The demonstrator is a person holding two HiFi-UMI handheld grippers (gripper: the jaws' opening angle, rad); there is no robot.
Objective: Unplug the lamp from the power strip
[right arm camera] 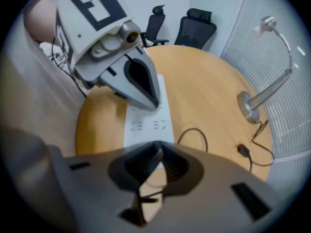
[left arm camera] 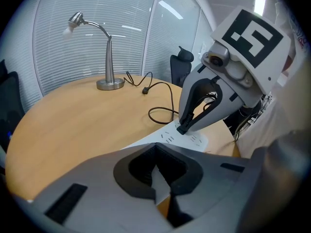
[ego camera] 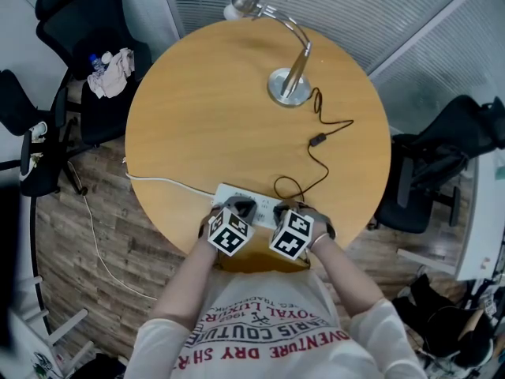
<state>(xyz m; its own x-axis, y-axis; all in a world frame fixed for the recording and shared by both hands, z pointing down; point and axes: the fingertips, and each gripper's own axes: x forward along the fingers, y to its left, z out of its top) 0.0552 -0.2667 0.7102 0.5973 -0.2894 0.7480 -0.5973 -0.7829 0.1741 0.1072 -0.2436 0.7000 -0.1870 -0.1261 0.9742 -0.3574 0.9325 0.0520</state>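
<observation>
White plastic power strip (ego camera: 229, 191) lies under both grippers on the round wooden table (ego camera: 197, 117). The left gripper (right arm camera: 153, 103), jaws together, presses it down; the right gripper (ego camera: 286, 209) pinches the black plug (left arm camera: 182, 128), apparently still seated. The silver gooseneck lamp (ego camera: 289, 85) stands well beyond them.

Red print on the person's white shirt (ego camera: 272, 334), upside down, partly legible, "ROYAL LUXUR", "ARIS COUTUR", "VENTURE DRY SH.R"
</observation>
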